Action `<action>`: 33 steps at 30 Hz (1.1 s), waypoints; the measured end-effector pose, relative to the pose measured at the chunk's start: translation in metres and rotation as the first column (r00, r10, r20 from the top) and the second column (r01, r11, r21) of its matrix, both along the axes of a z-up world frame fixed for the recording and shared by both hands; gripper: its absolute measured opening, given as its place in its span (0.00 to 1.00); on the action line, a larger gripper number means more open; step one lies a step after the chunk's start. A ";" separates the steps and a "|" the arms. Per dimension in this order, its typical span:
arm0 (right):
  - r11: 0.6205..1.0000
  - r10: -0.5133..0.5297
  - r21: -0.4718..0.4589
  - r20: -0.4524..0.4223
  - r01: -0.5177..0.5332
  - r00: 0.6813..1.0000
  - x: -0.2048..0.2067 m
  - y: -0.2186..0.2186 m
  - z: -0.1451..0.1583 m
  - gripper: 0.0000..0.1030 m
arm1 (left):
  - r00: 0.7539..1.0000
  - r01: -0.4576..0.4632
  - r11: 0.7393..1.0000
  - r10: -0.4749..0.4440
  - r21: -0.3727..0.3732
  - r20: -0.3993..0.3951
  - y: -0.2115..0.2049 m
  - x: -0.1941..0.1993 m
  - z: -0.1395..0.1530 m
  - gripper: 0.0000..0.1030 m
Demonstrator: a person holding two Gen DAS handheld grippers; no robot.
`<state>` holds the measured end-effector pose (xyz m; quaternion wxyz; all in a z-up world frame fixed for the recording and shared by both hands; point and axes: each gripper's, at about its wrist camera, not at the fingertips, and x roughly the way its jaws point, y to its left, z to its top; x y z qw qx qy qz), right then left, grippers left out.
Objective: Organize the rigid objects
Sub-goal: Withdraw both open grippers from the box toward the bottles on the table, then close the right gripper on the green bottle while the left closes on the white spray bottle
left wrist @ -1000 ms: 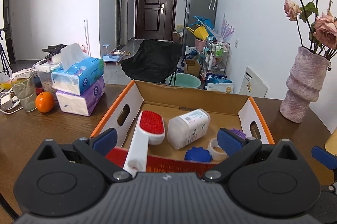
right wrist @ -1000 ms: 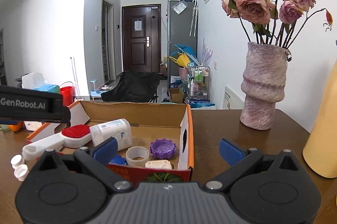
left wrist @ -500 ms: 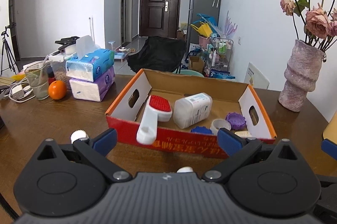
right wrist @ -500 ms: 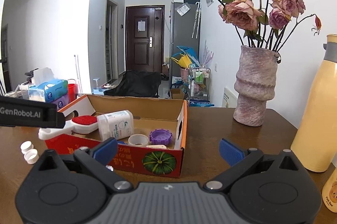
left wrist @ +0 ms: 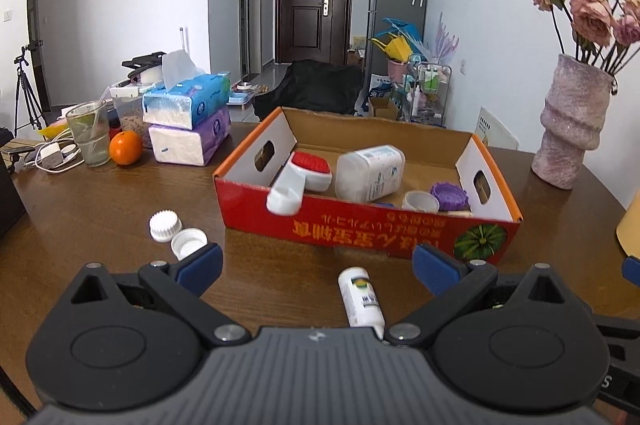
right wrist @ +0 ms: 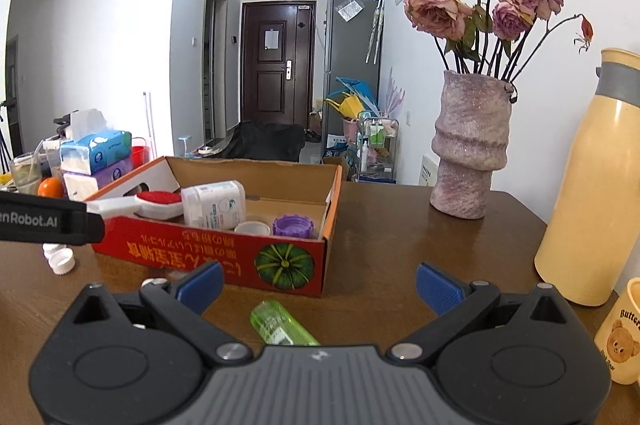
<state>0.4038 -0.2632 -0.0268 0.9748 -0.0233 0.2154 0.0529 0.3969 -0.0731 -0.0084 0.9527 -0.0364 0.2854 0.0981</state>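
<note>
A red cardboard box [left wrist: 360, 229] [right wrist: 224, 249] stands on the brown table and holds a red-and-white brush [left wrist: 304, 173], a white jar [left wrist: 370, 173], a tape roll [left wrist: 420, 201] and a purple lid [left wrist: 449, 196]. My left gripper [left wrist: 316, 263] is open, back from the box, and a small white bottle [left wrist: 360, 301] lies on the table between its fingers. Two white caps [left wrist: 176, 233] lie to its left. My right gripper [right wrist: 318, 281] is open too, with a green bottle [right wrist: 280, 325] lying on the table between its fingers.
Stacked tissue packs [left wrist: 188, 121], an orange [left wrist: 126, 147] and a glass [left wrist: 89, 133] sit at the far left. A vase of dried roses [right wrist: 470, 153], a tall yellow flask [right wrist: 592, 185] and a bear mug [right wrist: 620, 333] stand to the right.
Both grippers have pulled back from the box toward the near table edge. The brush now rests in the box with its handle over the front wall. The white and green bottles came into view.
</note>
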 end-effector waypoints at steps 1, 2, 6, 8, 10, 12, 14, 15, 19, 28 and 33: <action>1.000 0.001 0.000 -0.005 -0.001 1.000 0.000 -0.001 -0.002 1.00 | 1.000 0.000 1.000 0.000 0.002 -0.003 -0.002 -0.001 -0.002 1.00; 1.000 0.002 -0.001 -0.010 -0.002 1.000 -0.001 -0.002 -0.003 1.00 | 1.000 0.000 1.000 0.000 0.005 -0.006 -0.003 -0.003 -0.004 1.00; 1.000 0.008 -0.009 -0.029 -0.008 1.000 -0.002 -0.005 -0.008 1.00 | 1.000 0.002 1.000 -0.001 0.014 -0.024 -0.010 -0.005 -0.012 1.00; 1.000 0.011 -0.011 -0.037 -0.011 0.999 -0.002 -0.006 -0.010 1.00 | 0.999 0.003 1.000 -0.002 0.019 -0.034 -0.012 -0.005 -0.015 1.00; 1.000 0.015 -0.012 -0.044 -0.015 0.999 -0.002 -0.007 -0.013 1.00 | 0.999 0.005 1.000 -0.004 0.022 -0.045 -0.014 -0.006 -0.020 1.00; 1.000 0.017 -0.016 -0.055 -0.018 0.998 -0.001 -0.008 -0.015 1.00 | 0.998 0.009 1.000 -0.007 0.023 -0.056 -0.015 -0.005 -0.024 1.00; 1.000 0.018 -0.022 -0.069 -0.020 0.997 0.000 -0.008 -0.019 1.00 | 0.998 0.011 1.000 -0.009 0.027 -0.070 -0.017 -0.004 -0.028 1.00; 0.999 0.020 -0.025 -0.076 -0.022 0.997 0.001 -0.009 -0.021 1.00 | 0.997 0.012 0.999 -0.010 0.031 -0.077 -0.018 -0.003 -0.030 1.00; 0.999 0.028 -0.033 -0.109 -0.032 0.994 0.006 -0.009 -0.028 1.00 | 0.994 0.017 0.999 -0.012 0.043 -0.109 -0.021 0.003 -0.039 1.00; 0.997 0.048 -0.049 -0.174 -0.057 0.984 0.018 -0.014 -0.047 0.98 | 0.984 0.035 0.999 -0.028 0.036 -0.173 -0.021 0.018 -0.058 1.00; 0.996 0.071 -0.042 -0.194 -0.081 0.978 0.028 -0.016 -0.056 0.87 | 0.981 0.046 0.998 -0.039 0.031 -0.193 -0.022 0.025 -0.065 1.00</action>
